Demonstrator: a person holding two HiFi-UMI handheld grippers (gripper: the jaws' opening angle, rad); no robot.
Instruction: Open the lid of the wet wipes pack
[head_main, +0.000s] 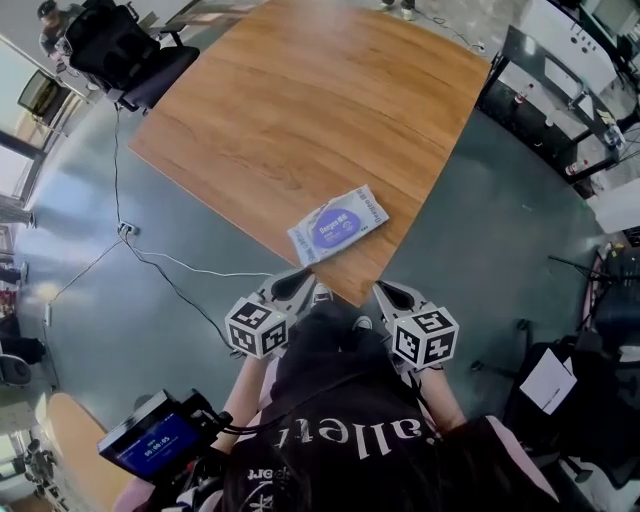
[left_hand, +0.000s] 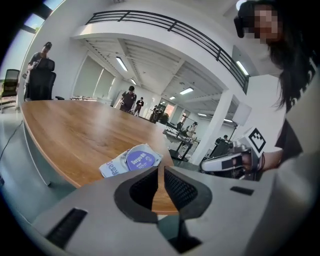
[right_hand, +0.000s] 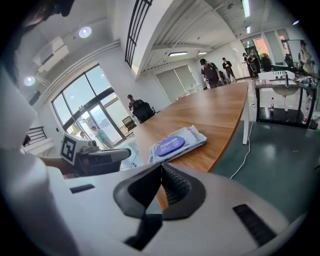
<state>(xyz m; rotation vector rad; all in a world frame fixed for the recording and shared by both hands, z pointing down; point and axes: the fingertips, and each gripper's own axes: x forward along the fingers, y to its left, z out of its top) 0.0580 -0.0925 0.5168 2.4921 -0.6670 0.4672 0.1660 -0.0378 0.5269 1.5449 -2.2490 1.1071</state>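
Observation:
The wet wipes pack (head_main: 338, 225) lies flat near the pointed near corner of the wooden table (head_main: 300, 100). It is white, and its round purple lid (head_main: 339, 224) faces up and is closed. My left gripper (head_main: 300, 283) and right gripper (head_main: 392, 293) hover just short of that corner, side by side, both apart from the pack. In the left gripper view the pack (left_hand: 131, 161) lies ahead and to the left of the left gripper (left_hand: 160, 170), whose jaws are together and hold nothing. The right gripper view has the pack (right_hand: 176, 143) ahead of the right gripper (right_hand: 161, 167), shut and empty.
A black office chair (head_main: 130, 50) stands at the table's far left corner. A cable (head_main: 170, 270) runs across the grey floor on the left. Black desks (head_main: 560, 90) stand to the right. People stand far off beyond the table.

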